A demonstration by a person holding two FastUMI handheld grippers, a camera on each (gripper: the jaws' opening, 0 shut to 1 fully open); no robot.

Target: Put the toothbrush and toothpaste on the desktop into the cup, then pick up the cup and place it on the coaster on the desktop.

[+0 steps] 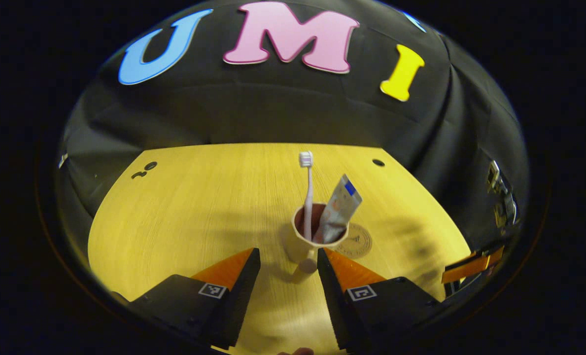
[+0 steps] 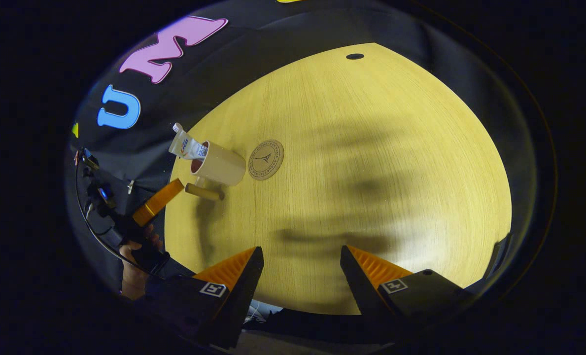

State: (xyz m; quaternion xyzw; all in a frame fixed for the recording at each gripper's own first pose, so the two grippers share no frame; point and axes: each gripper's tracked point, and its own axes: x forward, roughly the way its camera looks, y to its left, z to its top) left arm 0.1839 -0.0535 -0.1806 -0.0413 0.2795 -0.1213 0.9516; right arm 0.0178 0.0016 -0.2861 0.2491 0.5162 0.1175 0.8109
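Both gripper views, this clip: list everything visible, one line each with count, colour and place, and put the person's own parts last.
cup: one, cream outside, reddish-brown inside, upright on the table beside the coaster, handle toward the left gripper
toothbrush: one, white, standing in the cup, head up
toothpaste: one tube, white with blue and red print, leaning in the cup
coaster: one, round, tan with a dark emblem, flat on the table, nothing on it
table: one, yellow wood grain, dark hole near its far edge
left gripper: black with orange fingers, open, low before the cup handle
right gripper: black with orange fingers, open, over bare table
hand: one, gripping the left gripper's handle
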